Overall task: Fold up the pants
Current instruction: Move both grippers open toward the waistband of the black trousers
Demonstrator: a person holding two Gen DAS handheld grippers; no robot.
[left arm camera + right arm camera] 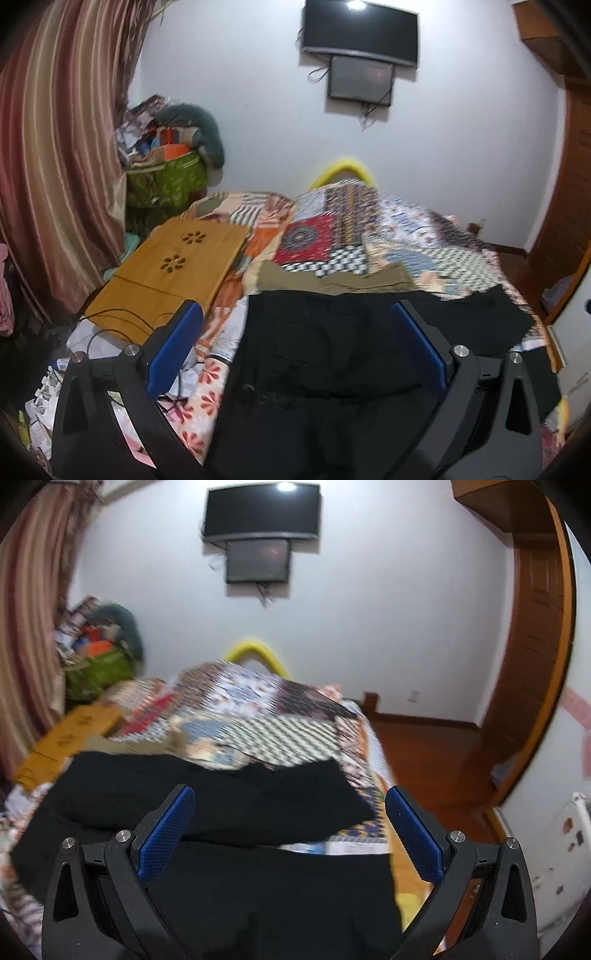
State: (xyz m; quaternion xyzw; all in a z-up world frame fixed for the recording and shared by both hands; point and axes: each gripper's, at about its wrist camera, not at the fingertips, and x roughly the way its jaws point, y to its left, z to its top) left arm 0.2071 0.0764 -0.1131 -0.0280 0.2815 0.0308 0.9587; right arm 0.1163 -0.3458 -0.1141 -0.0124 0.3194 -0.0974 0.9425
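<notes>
Black pants [325, 350] lie spread on the patchwork bedspread [406, 240], reaching from the near edge toward the middle of the bed. In the right wrist view the black pants [229, 801] lie across the bed with one part reaching right. My left gripper [295, 336] is open above the pants, its blue pads wide apart and empty. My right gripper [290, 819] is open above the pants near the bed's right side, also empty. A khaki garment [332, 278] lies just beyond the black pants.
A wooden lap tray [173, 273] lies on the bed's left side with black cables [110, 325] by it. A heaped green basket [166, 177] and a striped curtain [55, 166] stand left. Wooden floor [424, 757] and a door [535, 646] are right. Screens [258, 535] hang on the wall.
</notes>
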